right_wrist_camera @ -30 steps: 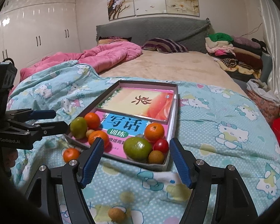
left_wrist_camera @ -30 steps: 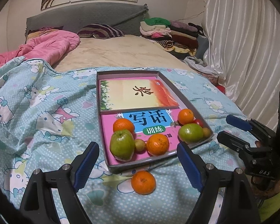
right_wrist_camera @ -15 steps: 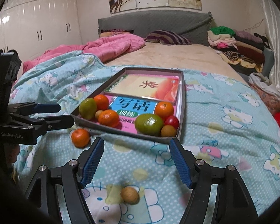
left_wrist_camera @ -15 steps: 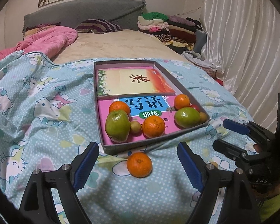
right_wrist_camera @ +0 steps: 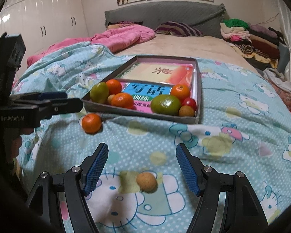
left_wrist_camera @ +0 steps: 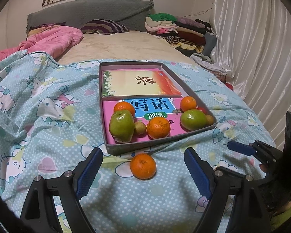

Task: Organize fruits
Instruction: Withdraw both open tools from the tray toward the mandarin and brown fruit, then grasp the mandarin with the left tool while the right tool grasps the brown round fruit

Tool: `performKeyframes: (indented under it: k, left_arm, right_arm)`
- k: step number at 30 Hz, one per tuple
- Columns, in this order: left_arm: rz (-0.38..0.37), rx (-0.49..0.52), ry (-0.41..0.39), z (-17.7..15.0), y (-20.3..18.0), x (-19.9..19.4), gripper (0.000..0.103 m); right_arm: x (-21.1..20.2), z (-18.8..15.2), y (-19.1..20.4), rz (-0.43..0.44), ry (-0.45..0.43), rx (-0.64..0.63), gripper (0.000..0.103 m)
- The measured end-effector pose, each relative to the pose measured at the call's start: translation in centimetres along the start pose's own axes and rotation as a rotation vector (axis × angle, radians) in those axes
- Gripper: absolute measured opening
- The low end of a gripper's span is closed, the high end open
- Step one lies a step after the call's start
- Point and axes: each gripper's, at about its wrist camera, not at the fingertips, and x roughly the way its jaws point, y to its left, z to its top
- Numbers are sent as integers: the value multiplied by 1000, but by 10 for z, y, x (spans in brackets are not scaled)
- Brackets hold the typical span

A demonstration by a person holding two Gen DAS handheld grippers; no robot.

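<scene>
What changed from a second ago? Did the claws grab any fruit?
No grabbing. The right claw came down toward the small brown fruit on the blanket; the left claw drew back slightly from the loose orange. Both claws stayed open and empty; the fruit in the tray stayed put.

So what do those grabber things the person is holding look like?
Both the left gripper and the right gripper are black frames with silver screws. Each has two long fingers lined with blue textured pads. In the right wrist view, the left one's handle carries faint grey lettering. A bit of green sleeve shows beside the right one.
</scene>
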Motion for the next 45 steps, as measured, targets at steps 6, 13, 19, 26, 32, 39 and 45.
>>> performKeyframes:
  k: [6, 13, 19, 26, 32, 39, 45]
  left_arm:
    - [7, 7, 9, -5, -2, 0, 86]
    - [9, -10, 46, -17, 4, 7, 85]
    - [13, -1, 59, -21, 7, 20, 80]
    - [-17, 20, 83, -26, 4, 36, 64]
    - [-29, 37, 93, -24, -1, 50, 44]
    - [-35, 28, 107, -22, 3, 53, 37]
    - [-88, 10, 91, -16, 1, 38, 37]
  right_arm:
    - [2, -10, 5, 7, 29, -14, 74]
    - [11, -19, 2, 11, 78, -9, 52]
    - [23, -26, -3, -12, 117, -7, 31]
    - [21, -26, -3, -19, 111, -20, 23]
    - [17, -23, -3, 16, 90, 0, 24]
    - [10, -15, -4, 34, 54, 19, 24]
    - [4, -6, -11, 43, 21, 41, 24]
